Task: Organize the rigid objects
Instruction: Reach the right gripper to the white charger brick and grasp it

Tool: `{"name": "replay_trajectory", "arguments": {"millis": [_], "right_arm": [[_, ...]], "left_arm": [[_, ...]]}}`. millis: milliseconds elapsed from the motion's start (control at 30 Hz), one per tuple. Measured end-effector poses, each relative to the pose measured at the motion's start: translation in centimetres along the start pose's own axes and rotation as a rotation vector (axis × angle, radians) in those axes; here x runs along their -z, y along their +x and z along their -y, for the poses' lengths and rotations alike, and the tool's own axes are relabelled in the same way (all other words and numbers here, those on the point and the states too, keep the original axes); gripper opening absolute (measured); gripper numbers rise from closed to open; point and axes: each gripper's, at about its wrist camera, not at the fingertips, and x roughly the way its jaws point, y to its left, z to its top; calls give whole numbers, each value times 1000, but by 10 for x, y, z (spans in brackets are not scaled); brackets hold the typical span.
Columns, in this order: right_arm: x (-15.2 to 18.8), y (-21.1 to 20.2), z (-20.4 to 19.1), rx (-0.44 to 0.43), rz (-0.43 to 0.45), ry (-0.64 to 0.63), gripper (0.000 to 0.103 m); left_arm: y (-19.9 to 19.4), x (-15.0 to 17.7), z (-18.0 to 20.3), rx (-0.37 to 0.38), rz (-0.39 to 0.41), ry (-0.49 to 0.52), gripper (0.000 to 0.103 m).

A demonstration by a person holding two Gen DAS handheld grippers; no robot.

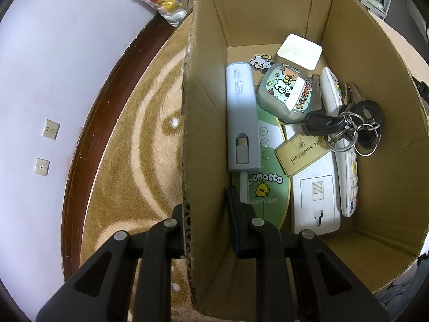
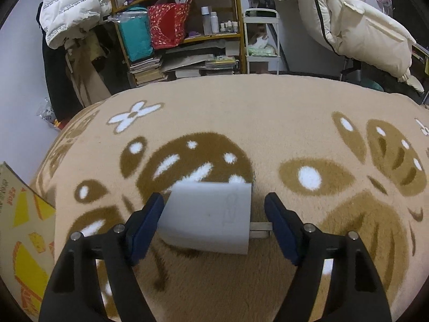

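In the left wrist view my left gripper (image 1: pixel 209 209) straddles the left wall of a cardboard box (image 1: pixel 190 134), one finger outside and one inside, closed on the wall. Inside lie a grey power bank (image 1: pixel 241 118), a cartoon case (image 1: pixel 287 94), a white cube (image 1: pixel 299 52), a bunch of keys (image 1: pixel 346 123), an NFC card (image 1: pixel 301 153), a white remote (image 1: pixel 340 145) and a white flat device (image 1: pixel 315 190). In the right wrist view my right gripper (image 2: pixel 214 214) is open around a white plug charger (image 2: pixel 209 217) lying on the blanket; its metal prongs (image 2: pixel 261 229) point right.
A beige blanket (image 2: pixel 268 123) with brown patterns covers the surface. A printed cardboard box corner (image 2: pixel 24 214) shows at the left. Behind stand a cluttered wooden shelf (image 2: pixel 182 26), a white cart (image 2: pixel 261 40) and hanging coats (image 2: pixel 362 21). A white wall (image 1: pixel 53 67) lies left of the box.
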Motion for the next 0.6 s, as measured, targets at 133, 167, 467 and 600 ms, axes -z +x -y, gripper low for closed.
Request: {"name": "replay_trajectory", "arguments": {"millis": [133, 167, 467, 600], "right_arm": [[-8, -22, -9, -20, 61, -21, 16], [-13, -26, -9, -72, 54, -5, 15], [-14, -31, -36, -108, 13, -81, 12], [-3, -29, -39, -103, -24, -103, 54]], "left_arm": [[0, 0, 0, 0, 1, 0, 20], [0, 0, 1, 0, 2, 0, 20], [-1, 1, 1, 1, 2, -2, 20], [-1, 1, 0, 2, 1, -2, 20]]}}
